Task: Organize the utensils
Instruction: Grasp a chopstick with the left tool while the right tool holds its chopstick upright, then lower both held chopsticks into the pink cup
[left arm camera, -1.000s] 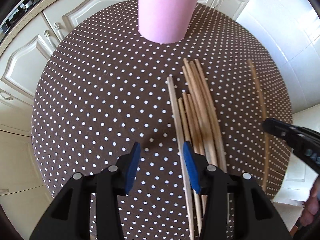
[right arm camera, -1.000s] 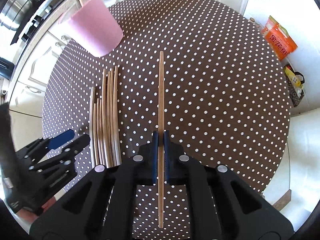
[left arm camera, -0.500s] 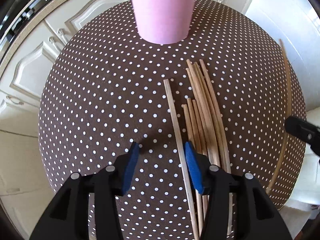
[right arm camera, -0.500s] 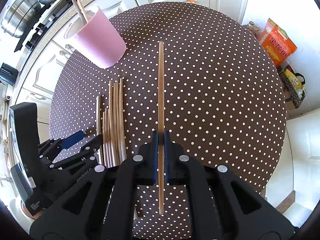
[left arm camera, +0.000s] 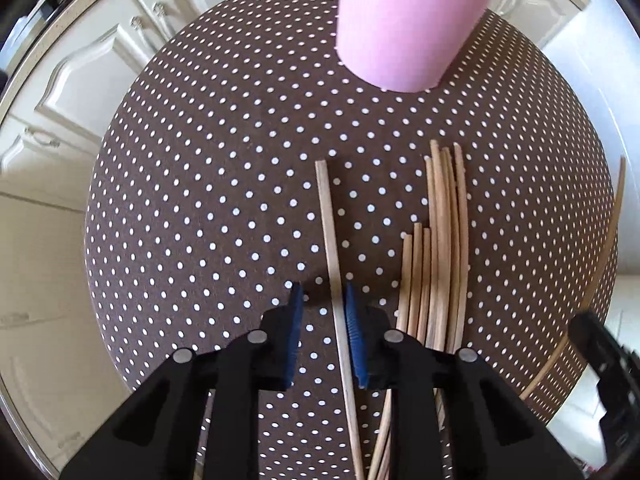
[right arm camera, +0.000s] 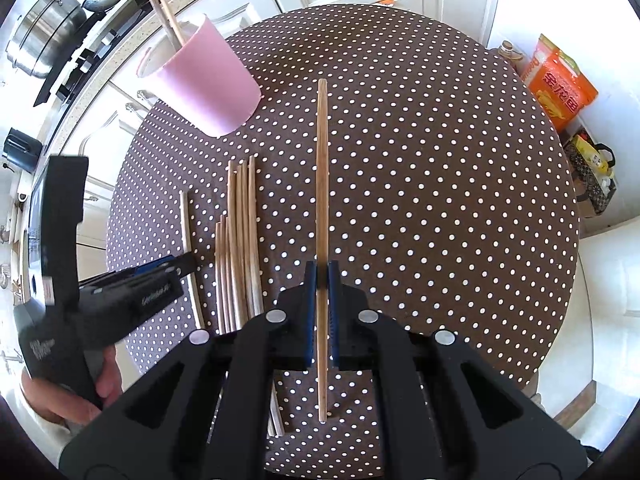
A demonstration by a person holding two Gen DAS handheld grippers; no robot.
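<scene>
Brown tablecloth [right arm camera: 420, 200] scattered with white polka dots, a plain pink cup [right arm camera: 208, 84] near its far left edge, pale tan wooden chopsticks [right arm camera: 240, 240] beside it, black grippers with blue pads [left arm camera: 352, 332], cream cabinets [left arm camera: 80, 80], an orange bag [right arm camera: 560, 80].

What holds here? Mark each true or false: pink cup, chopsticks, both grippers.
1. The right gripper is shut on a long wooden chopstick. True.
2. The tall pink cup on the brown polka-dot tablecloth is empty. False: two wooden chopsticks already stand in it.
3. A single pale chopstick lies between the pads of the left gripper. True; its jaws are closing, and the left pad is not yet on the stick.
4. The bundle of loose wooden chopsticks lies left of that single stick in the left wrist view. False: it lies to its right.
5. The pink cup lies on its side. False: it stands upright.
</scene>
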